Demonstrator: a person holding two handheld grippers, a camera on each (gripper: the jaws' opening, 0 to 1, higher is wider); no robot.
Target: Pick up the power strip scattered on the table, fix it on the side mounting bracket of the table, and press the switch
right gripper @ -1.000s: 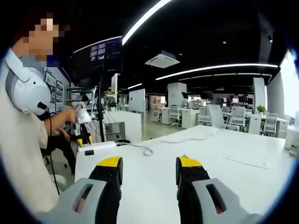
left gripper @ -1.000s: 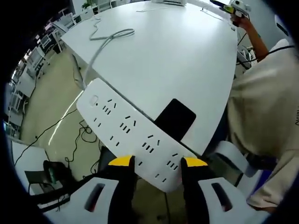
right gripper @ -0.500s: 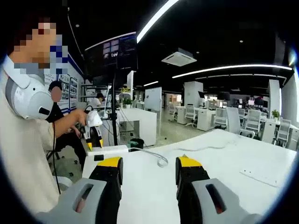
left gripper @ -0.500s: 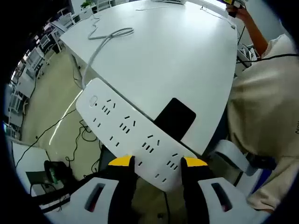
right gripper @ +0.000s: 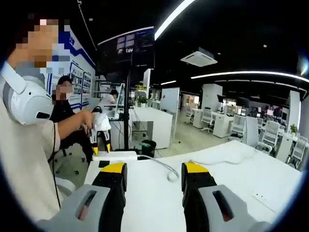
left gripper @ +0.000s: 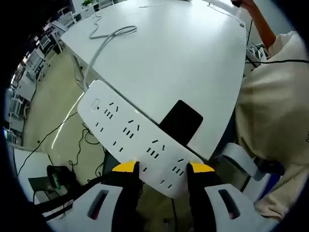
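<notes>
Left gripper view first: I am looking down my left gripper [left gripper: 162, 169] at the white power strip [left gripper: 133, 136], and its near end is sitting between the two yellow-tipped jaws, which are closing on it from both sides. The strip is stretching away from the jaws up and to the left, socket face toward me, with its round switch [left gripper: 96, 103] at the far end. It is lying along the edge of the white table [left gripper: 183, 53], just beside a black bracket [left gripper: 180, 121] at that edge; I cannot tell whether it is seated on it. The strip's grey cord [left gripper: 104, 41] is running from the far end up across the tabletop in a loop. Below the edge I am seeing floor [left gripper: 53, 111] with thin black cables [left gripper: 79, 142] on it. On the right, a person in a beige shirt [left gripper: 273, 121] is standing close to the table.

Right gripper view next: my right gripper [right gripper: 152, 170] is hanging above the tabletop [right gripper: 159, 198] with its jaws parted and nothing between them. Well beyond the jaws, at the far left corner of the table, the power strip [right gripper: 115, 156] is lying at the edge with the other gripper [right gripper: 101, 137] on it, held by the person's hand [right gripper: 87, 117]. The cord [right gripper: 161, 166] is curling across the table from it. A white headset [right gripper: 26, 104] is sitting at the person's neck, and behind is an open office with desks [right gripper: 154, 125] and ceiling lights [right gripper: 178, 12].
</notes>
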